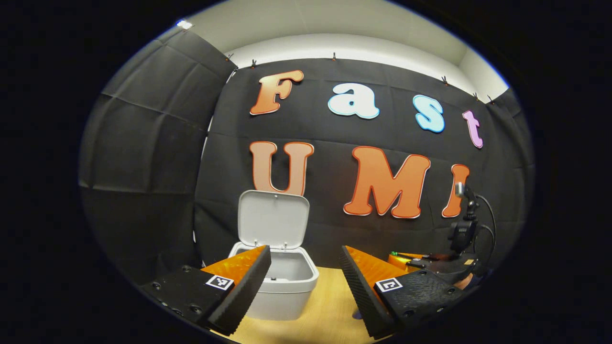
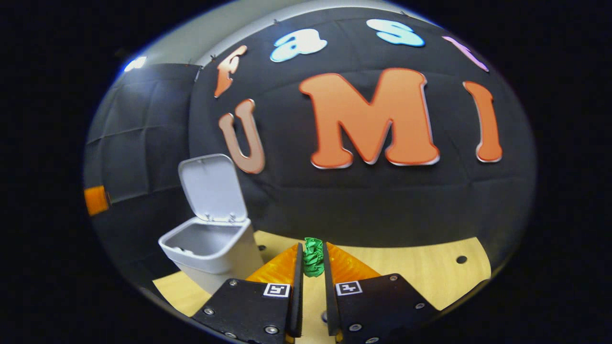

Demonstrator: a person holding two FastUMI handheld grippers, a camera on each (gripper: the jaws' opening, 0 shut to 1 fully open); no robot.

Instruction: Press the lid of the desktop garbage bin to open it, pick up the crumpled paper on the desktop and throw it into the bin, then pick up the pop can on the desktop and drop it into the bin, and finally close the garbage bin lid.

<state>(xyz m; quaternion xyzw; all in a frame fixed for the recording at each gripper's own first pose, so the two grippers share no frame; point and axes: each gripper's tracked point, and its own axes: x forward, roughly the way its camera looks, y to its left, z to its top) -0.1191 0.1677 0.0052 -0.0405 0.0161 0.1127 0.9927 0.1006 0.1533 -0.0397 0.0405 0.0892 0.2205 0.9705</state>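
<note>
Right gripper [image 2: 313, 267] pinched on the green paper [image 2: 313, 256], both fingers pressing it, lifted above the table [image 2: 420, 267]. Bin [image 2: 210, 248] ahead and left of that claw, lid [image 2: 212, 187] tilted up and open. Left gripper [image 1: 306, 282] spread wide, holding nothing, bin [image 1: 287, 282] straight ahead between its fingers, lid [image 1: 273, 219] upright behind. Right gripper [image 1: 430, 263] partly seen off to its right.

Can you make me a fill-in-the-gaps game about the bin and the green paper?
1. The bin's lid is ___.
2. The right gripper is squeezing a ball of crumpled ___ paper.
3. The left gripper has its fingers ___, with nothing between them.
4. The bin stands on a ___ desktop.

Missing words: open; green; apart; wooden
</note>
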